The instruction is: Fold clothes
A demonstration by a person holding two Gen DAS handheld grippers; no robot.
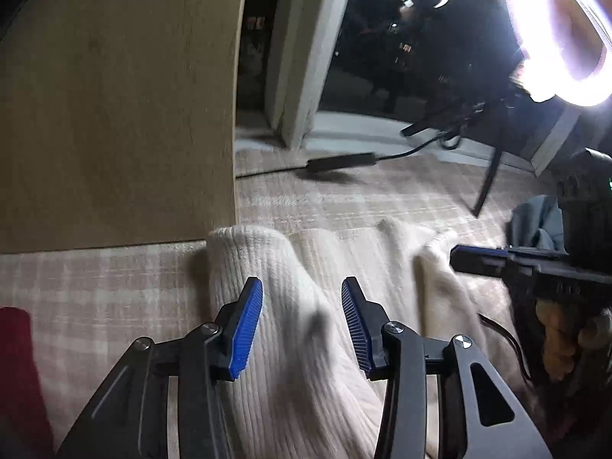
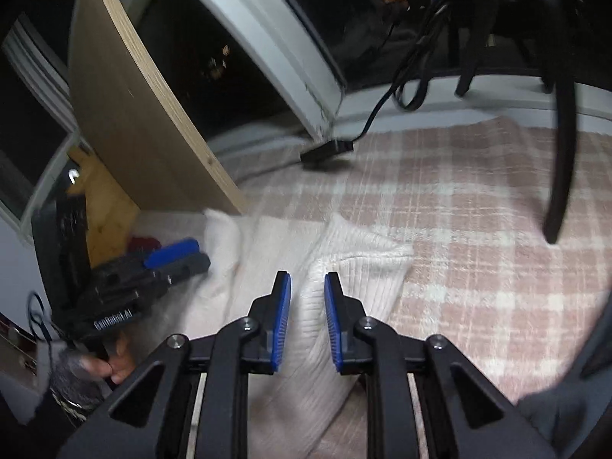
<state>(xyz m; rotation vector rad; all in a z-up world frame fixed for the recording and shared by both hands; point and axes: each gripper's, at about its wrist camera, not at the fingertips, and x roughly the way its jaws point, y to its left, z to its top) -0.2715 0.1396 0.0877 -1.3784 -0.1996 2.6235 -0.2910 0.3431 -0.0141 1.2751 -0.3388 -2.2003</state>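
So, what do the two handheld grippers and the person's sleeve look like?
Both the left gripper and the right gripper have black metal linkage arms with silver pivot screws and ribbed blue pads. White lettering marks the left gripper's black body. The sleeve is grey knit.

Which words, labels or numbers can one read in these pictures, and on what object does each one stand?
"GenRobot.AI": white letters on the black body of the left gripper, seen in the right wrist view, slightly blurred.
Nothing else is readable; the lit spots behind the window are too blurred.

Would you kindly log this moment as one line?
garment: cream knit, bunched on plaid blanket | both jaws: open, over knit
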